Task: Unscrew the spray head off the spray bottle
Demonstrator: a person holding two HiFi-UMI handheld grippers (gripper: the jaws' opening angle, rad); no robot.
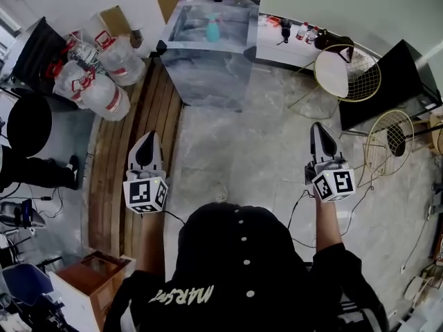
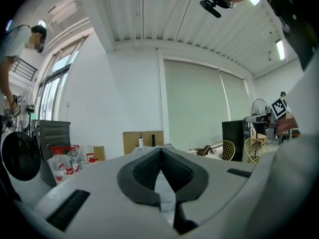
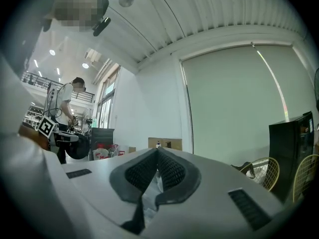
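A teal spray bottle [image 1: 212, 28] stands on the grey marbled table [image 1: 208, 68] far ahead in the head view. My left gripper [image 1: 146, 141] is held out over the floor at the left, well short of the table, shut with nothing in it. My right gripper [image 1: 319, 133] is held out at the right, also shut and empty. In the left gripper view the dark pads [image 2: 149, 169] meet at the tips. The right gripper view shows its pads [image 3: 169, 171] touching the same way. The spray bottle does not show in either gripper view.
Large water jugs [image 1: 104, 75] lie by the wooden strip [image 1: 135, 158] at the left. Wire chairs [image 1: 349, 71] and a black cabinet [image 1: 387, 81] stand at the right. Small bottles [image 1: 304, 32] sit on a white shelf behind the table. A cable [image 1: 360, 199] trails on the floor. A person [image 3: 67, 108] stands far off.
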